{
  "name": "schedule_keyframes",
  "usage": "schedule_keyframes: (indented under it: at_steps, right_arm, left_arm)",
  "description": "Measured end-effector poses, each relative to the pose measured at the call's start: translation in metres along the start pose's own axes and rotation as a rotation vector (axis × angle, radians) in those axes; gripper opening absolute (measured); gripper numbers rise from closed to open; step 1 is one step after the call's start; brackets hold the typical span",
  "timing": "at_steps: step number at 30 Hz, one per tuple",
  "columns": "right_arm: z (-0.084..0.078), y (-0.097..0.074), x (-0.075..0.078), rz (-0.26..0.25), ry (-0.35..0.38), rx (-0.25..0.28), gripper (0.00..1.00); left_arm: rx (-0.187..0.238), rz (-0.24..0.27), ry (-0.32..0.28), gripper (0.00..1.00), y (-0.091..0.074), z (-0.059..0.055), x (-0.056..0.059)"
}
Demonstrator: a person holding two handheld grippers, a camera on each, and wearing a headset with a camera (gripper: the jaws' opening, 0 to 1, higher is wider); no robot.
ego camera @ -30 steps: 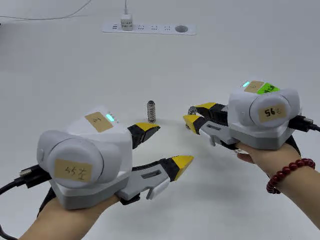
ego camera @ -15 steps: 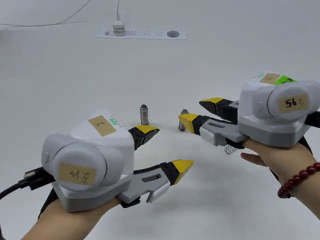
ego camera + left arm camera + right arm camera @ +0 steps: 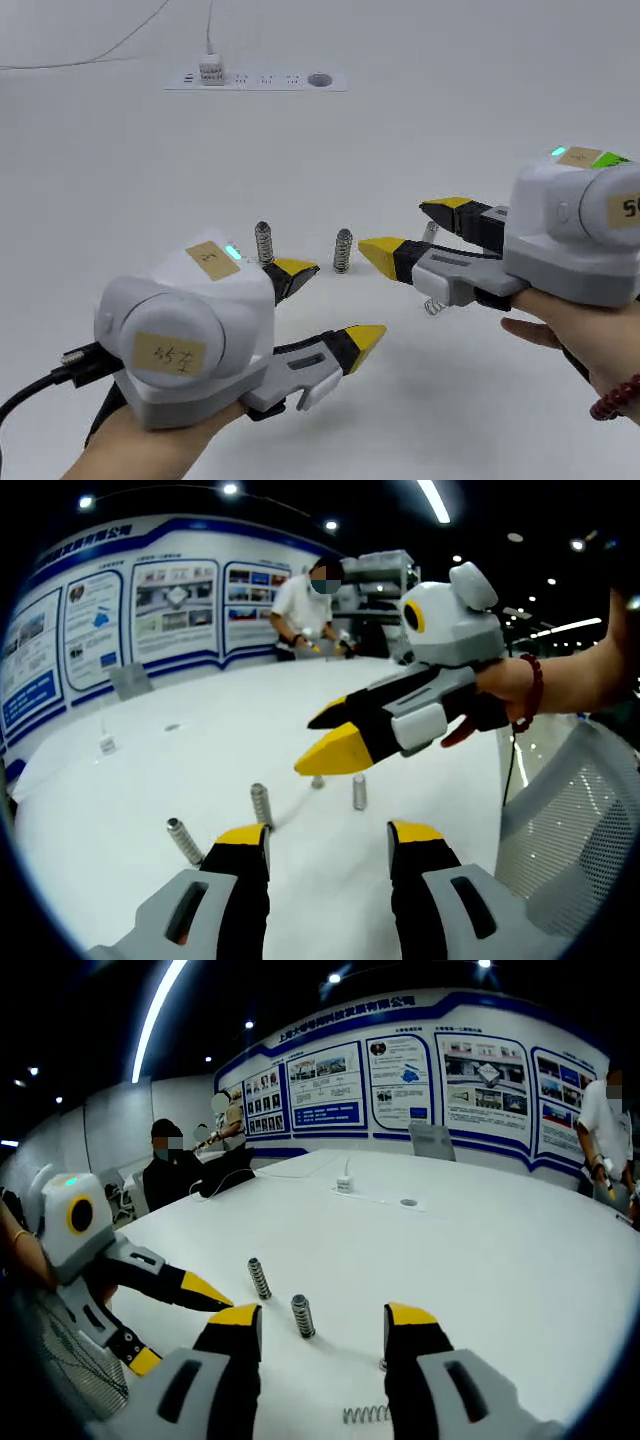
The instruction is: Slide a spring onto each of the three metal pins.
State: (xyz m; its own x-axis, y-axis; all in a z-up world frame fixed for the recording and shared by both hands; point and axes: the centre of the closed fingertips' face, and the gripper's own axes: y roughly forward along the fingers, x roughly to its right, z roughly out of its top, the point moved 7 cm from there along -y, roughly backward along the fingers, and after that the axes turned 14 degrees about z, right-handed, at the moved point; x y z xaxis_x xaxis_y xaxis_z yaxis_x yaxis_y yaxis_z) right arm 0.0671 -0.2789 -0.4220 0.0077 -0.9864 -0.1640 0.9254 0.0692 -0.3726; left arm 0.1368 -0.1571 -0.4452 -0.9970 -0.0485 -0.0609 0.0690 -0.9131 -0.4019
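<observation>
Left tongs (image 3: 330,300) nearest: spread, empty, held low over the tabletop (image 3: 450,420), likely parked clear of the work. Loose spring (image 3: 365,1415) lies flat just under the right tongs (image 3: 410,227), which are also spread and empty, probably poised to collect it. Beyond stand the left sprung pin (image 3: 264,241) and the middle sprung pin (image 3: 343,250), both upright. Third pin (image 3: 430,233), half hidden by the right tongs, looks bare. Power strip (image 3: 255,80) far back.
</observation>
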Motion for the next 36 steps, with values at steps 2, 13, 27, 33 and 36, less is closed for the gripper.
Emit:
schedule_keyframes:
  at_steps: [2, 13, 27, 33, 36]
  right_arm:
    - [-0.001, -0.005, 0.001, -0.007, 0.002, 0.000, 0.51]
    - [-0.003, -0.029, 0.003, -0.028, 0.000, 0.010, 0.53]
    - [-0.016, -0.059, 0.009, -0.040, 0.025, 0.032, 0.53]
    - [-0.024, -0.072, 0.009, -0.041, 0.037, 0.016, 0.53]
    - [-0.028, -0.077, 0.009, -0.039, 0.037, 0.013, 0.53]
  left_arm:
    - [0.000, -0.005, -0.001, 0.48, 0.003, 0.001, 0.002]
    - [0.000, -0.026, -0.005, 0.46, 0.022, 0.004, 0.015]
    - [-0.001, -0.060, 0.007, 0.41, 0.045, 0.004, 0.033]
    - [0.000, -0.069, 0.008, 0.36, 0.058, 0.004, 0.040]
    - [-0.005, -0.069, 0.011, 0.33, 0.064, 0.002, 0.042]
